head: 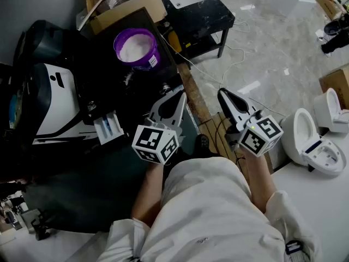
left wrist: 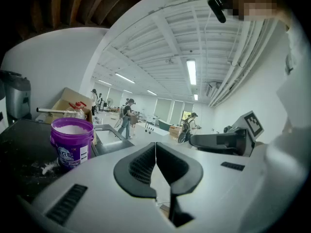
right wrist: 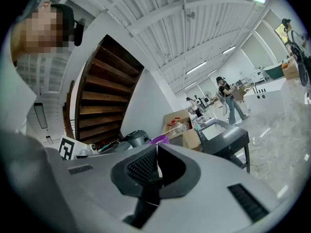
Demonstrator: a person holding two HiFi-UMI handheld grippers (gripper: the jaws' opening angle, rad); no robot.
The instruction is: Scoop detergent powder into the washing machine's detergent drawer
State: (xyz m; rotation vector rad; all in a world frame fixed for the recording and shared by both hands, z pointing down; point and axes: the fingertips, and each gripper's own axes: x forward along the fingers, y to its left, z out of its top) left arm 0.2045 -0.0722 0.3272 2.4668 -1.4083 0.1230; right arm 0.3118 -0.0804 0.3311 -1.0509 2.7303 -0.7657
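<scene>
A purple bucket (head: 135, 48) of white detergent powder stands on the black table (head: 103, 75); it also shows in the left gripper view (left wrist: 72, 141), with some powder spilled beside it. The washing machine (head: 52, 100) is at the left, its detergent drawer (head: 108, 126) pulled out. My left gripper (head: 179, 97) hovers right of the drawer and below the bucket, jaws shut with nothing in them (left wrist: 155, 149). Further right, over the floor, my right gripper (head: 223, 94) is also shut and empty (right wrist: 157, 154). No scoop is visible.
A cardboard box (head: 117, 1) with bottles sits behind the bucket. A black stand (head: 199, 12) is at the back, with cables on the marble floor (head: 262, 48). White toilets (head: 319, 141) stand at the right. Several people are far off in the hall.
</scene>
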